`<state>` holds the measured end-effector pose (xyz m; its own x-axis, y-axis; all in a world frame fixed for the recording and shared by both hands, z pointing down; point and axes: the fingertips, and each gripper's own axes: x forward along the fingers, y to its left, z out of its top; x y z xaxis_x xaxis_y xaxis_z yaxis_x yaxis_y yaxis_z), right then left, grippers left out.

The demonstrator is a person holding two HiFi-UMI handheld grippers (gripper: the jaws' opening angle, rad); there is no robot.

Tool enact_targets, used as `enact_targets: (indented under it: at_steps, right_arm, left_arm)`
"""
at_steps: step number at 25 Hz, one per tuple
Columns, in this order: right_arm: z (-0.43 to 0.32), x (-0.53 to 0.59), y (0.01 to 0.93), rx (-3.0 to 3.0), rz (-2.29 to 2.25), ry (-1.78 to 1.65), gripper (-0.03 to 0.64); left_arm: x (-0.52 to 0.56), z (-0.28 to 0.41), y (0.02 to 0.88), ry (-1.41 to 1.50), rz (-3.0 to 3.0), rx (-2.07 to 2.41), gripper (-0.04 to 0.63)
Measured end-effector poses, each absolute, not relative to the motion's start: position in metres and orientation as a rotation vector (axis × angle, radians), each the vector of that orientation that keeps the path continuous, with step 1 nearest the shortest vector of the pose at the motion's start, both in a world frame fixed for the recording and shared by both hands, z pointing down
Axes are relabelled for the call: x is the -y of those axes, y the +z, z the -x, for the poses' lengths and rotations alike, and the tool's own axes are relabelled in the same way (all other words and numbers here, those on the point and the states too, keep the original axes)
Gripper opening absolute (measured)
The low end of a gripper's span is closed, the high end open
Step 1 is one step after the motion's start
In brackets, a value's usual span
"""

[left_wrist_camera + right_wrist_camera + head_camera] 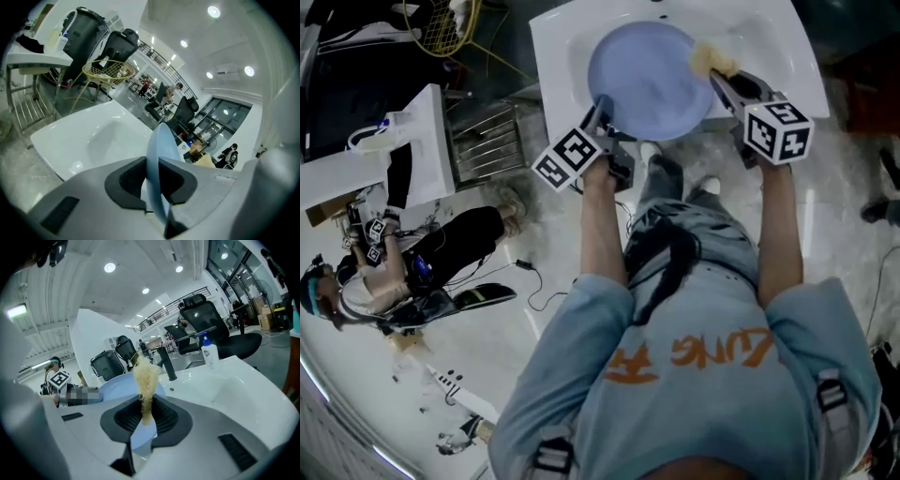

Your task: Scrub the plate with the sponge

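The light blue plate [649,80] hangs over the white sink [553,37] at twelve o'clock in the head view, tipped so that its face shows to the camera. The left gripper [602,111] pinches the plate's rim at about seven o'clock. In the left gripper view the plate [161,154] stands edge-on between the dark pads, and both pads of the left gripper [152,180] press against its thin rim, with the sink basin [89,136] at ten o'clock behind them.

The right gripper [719,80] comes in from four o'clock of the plate and clamps a yellowish fibrous sponge [710,58], which lies at the plate's rim near two o'clock. Whether it presses on the plate cannot be told. In the right gripper view the sponge [146,380] is squeezed thin between the pads and rises as a ragged tuft, with the plate [101,387] at nine o'clock of it. A dark faucet [166,363] and a white pump bottle [209,352] stand on the sink's back ledge [234,385] toward one o'clock.

A person in a light blue shirt [694,375] fills the lower half of the head view, and a second person [394,272] sits on the floor at nine o'clock.
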<state>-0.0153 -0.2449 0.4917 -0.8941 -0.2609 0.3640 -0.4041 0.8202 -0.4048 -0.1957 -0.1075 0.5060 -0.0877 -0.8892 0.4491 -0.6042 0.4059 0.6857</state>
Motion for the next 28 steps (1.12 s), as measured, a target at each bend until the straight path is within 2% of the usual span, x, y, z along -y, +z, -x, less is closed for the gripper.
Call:
enact_targets:
  at_steps: [13, 28]
  right_arm:
    - [0.12, 0.239, 0.49, 2.753, -0.438, 0.664, 0.049]
    - [0.199, 0.229, 0.5, 2.676, -0.373, 0.599, 0.049]
  left_arm:
    - [0.054, 0.291, 0.518, -0.571, -1.095, 1.868, 0.044]
    - [0.038, 0.377, 0.537, -0.74, -0.963, 1.86, 0.044]
